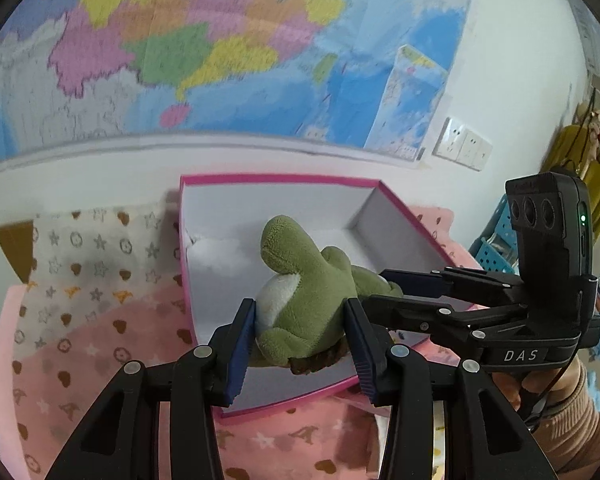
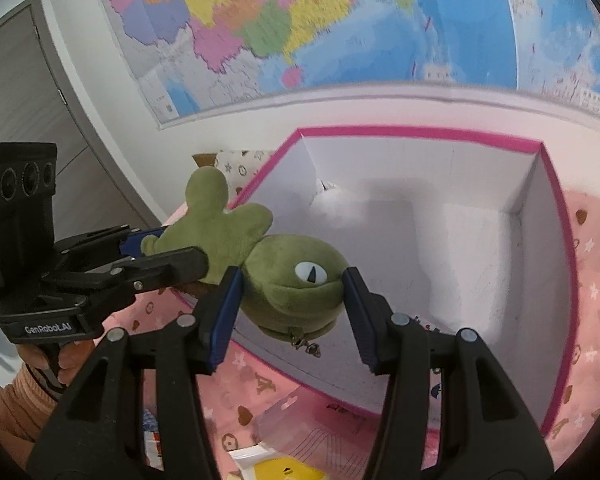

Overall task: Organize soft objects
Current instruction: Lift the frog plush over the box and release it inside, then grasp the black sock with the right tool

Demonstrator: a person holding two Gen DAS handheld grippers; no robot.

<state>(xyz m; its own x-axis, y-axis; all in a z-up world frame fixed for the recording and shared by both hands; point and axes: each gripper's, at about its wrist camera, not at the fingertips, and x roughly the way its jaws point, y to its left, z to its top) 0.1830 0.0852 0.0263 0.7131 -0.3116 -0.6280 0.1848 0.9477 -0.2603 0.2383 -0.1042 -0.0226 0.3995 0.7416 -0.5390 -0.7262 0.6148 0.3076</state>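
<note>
Left wrist view, both tongs (image 1: 302, 344) (image 2: 292, 312) clamping green plush (image 1: 308, 304)

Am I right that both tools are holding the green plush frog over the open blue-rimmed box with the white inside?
Not quite: the box has a pink rim, not a blue one, as the right wrist view shows clearly. The rest stands: the left tool and the right tool both hold the green plush frog over the open box with the white inside.
</note>
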